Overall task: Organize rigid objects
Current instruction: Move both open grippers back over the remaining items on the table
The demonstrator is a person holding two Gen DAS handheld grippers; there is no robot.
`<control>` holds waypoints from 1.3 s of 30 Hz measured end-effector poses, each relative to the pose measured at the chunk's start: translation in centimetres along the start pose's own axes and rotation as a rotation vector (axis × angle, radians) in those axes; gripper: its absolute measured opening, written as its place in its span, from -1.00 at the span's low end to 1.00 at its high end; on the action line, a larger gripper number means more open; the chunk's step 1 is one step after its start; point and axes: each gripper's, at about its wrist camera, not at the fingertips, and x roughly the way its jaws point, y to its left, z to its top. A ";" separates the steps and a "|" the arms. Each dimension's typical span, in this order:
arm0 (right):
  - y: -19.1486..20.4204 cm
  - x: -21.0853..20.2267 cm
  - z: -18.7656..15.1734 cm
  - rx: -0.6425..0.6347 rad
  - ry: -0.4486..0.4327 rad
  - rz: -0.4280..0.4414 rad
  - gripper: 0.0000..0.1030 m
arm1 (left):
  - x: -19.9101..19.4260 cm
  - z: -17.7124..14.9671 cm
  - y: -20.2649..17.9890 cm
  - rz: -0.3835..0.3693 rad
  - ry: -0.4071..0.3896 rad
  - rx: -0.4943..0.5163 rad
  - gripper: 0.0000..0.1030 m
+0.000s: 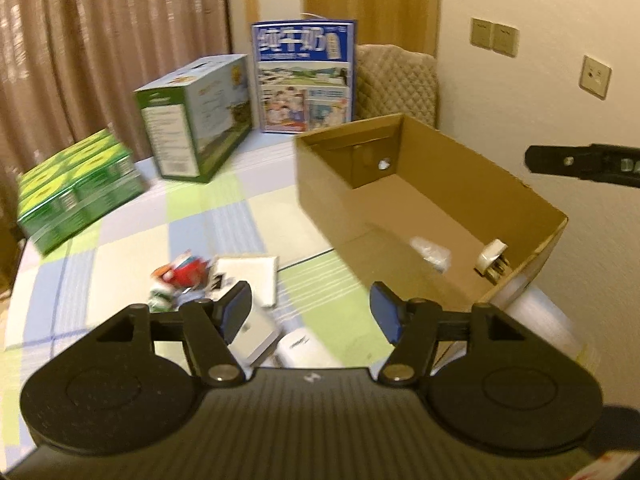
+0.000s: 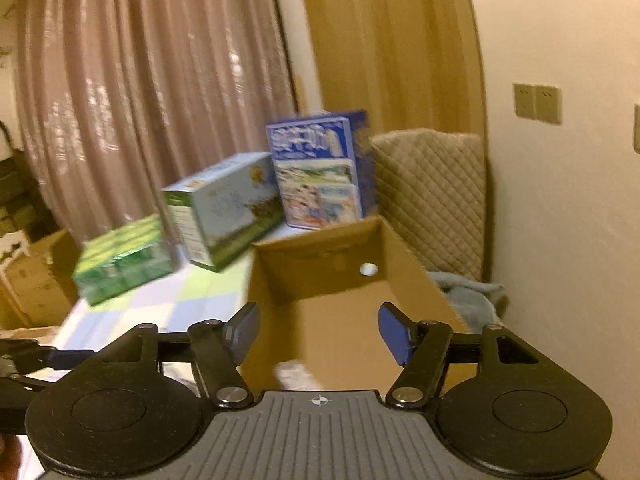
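The open brown cardboard box point(image 1: 432, 200) stands at the right edge of the checked blue, green and white tablecloth point(image 1: 132, 248); the left wrist view shows two items in it, a white plug point(image 1: 494, 258) at the near right corner and a blurred pale object point(image 1: 430, 254), while the right wrist view shows only a white smear. Only the left view shows the motion-blurred red-and-white package point(image 1: 182, 276), white flat box point(image 1: 250, 276) and white items half hidden behind the left gripper point(image 1: 308, 312). Three printed cartons stand along the far edge, and both the left gripper and the right gripper point(image 2: 318, 332) have jaws spread, holding nothing.
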 end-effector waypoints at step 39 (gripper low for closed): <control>9.6 3.6 -14.3 -0.137 0.242 0.101 0.32 | -0.1 -12.7 8.7 0.111 0.086 -0.166 0.68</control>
